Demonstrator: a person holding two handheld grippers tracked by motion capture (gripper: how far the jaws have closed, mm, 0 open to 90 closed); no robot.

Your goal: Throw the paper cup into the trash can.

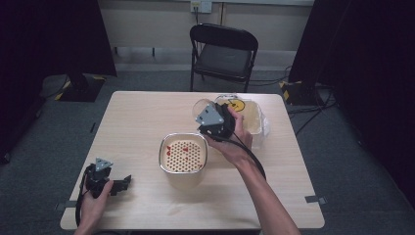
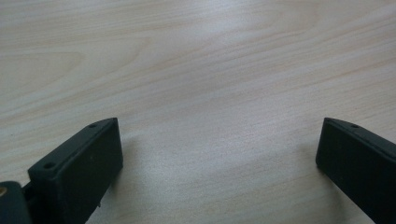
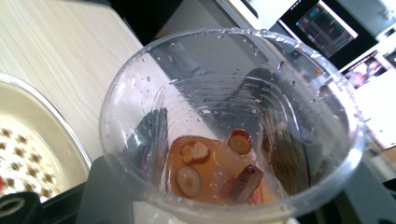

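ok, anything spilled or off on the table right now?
No spill visible. The clear plastic cup in the right claw is tilted, with amber liquid and red fruit slices left inside. A few red bits sit on the perforated strainer of the cream square container. The left claw rests open on the wooden table.

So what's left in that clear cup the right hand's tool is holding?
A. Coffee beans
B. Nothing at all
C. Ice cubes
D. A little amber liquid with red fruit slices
D: in the right gripper view, the clear cup holds shallow amber liquid with red fruit slices at its bottom.
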